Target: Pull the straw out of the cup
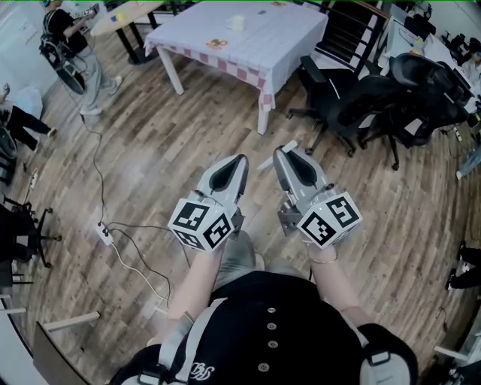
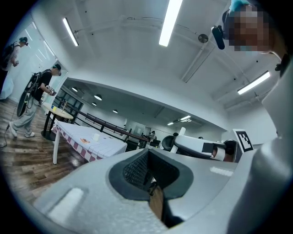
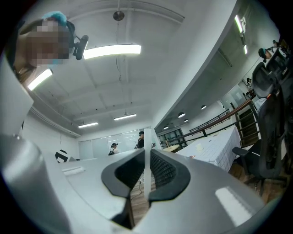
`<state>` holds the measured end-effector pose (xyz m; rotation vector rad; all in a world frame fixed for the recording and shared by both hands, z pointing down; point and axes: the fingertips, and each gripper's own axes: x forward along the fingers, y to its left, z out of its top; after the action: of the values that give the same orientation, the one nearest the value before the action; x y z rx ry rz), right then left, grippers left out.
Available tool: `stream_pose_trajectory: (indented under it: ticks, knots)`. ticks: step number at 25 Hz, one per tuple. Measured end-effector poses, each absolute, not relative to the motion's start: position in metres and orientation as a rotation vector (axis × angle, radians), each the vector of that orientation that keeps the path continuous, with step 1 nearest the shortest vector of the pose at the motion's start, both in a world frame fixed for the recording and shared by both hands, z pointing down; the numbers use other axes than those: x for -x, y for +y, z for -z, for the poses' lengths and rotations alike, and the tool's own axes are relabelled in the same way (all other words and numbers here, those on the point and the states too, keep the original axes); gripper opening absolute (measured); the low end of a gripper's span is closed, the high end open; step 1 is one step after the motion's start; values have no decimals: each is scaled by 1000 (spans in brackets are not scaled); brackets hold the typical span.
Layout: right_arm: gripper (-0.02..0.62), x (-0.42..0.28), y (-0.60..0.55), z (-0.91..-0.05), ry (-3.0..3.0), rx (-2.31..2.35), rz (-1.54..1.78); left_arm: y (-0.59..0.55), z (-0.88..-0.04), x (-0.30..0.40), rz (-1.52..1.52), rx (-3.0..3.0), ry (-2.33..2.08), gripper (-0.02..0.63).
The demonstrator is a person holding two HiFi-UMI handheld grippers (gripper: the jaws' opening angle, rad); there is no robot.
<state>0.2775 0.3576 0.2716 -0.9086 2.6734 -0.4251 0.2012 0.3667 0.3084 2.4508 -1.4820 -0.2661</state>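
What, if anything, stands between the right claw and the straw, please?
Nothing visible does: the right claw is shut on the white straw, far from the cup on the table.

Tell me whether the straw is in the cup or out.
Out: the right gripper is shut on the straw, far from the cup on the checked table.

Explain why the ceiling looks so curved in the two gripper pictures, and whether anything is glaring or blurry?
Left gripper view: the wide-angle lens bows the ceiling lights and leaves black corners. Right gripper view: same bending; the light strip glares white, while the straw looks fairly clear. Head view: evenly lit, floorboards curve near the edges.
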Motion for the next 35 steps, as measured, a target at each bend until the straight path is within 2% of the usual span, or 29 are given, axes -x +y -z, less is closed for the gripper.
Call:
stream_pose_trajectory:
  ticks: [9,26,35]
  knots:
    - [32,-266,315,-278,2641,920,448,325,-311,-186,268,-2457,-1479,-6]
    - [32,-149,139,-254,2594,992,390,142,-282,-70,263,-2555,-1364,-6]
    - [32,-111,77,-262,2578,1056,426,82,-292,-25,238,-2546,-1304,-6]
